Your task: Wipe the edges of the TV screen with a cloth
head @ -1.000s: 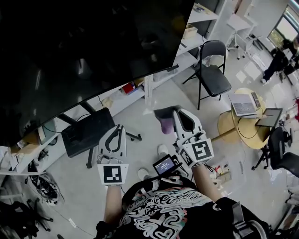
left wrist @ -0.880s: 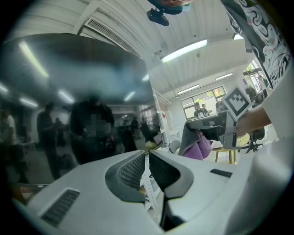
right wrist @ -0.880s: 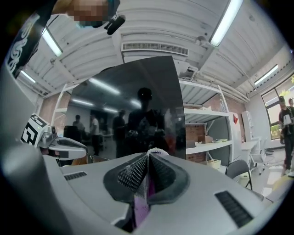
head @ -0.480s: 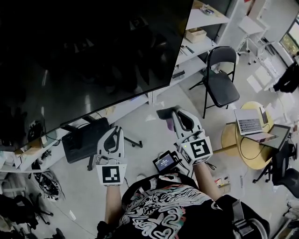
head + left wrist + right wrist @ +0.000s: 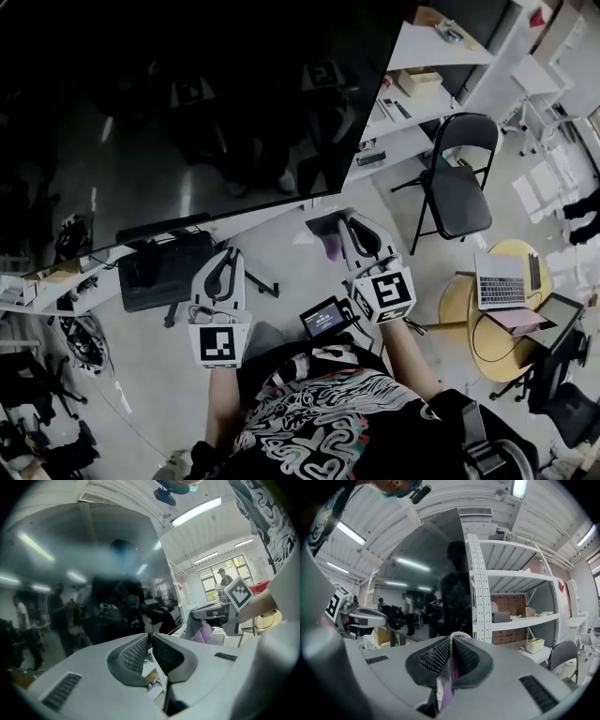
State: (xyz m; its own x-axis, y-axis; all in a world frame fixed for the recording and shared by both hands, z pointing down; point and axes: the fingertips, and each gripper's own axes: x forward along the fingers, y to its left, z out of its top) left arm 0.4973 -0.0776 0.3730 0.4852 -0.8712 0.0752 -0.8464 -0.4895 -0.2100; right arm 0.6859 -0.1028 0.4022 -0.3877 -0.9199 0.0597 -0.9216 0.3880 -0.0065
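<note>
In the head view, the TV screen (image 5: 187, 122) is seen filling the upper left of the frame, dark and reflective, with its bottom edge running just above both tools. The right tool (image 5: 337, 228) is held at centre frame, just below the screen's lower right corner, and a purple cloth (image 5: 330, 247) is seen bunched at its tip. Whether cloth and screen are touching cannot be told from there. The left tool (image 5: 228, 255) is held left of centre, below the bottom edge and apart from it. The state of the jaws, left unclear from above, is shown in the two gripper views. In the right gripper view the jaws are seen closed on the cloth, a thin fold of which is pinched between the ribbed pads (image 5: 433, 658), pale above their tips and purple below. In the left gripper view the jaws are seen together with nothing between them, and the right tool with its cloth is shown at the right of that frame. White shelving (image 5: 520, 620) is shown just beside the screen's right edge in the right gripper view. A laptop (image 5: 500, 279) at the lower right is shown in the head view alone.
</note>
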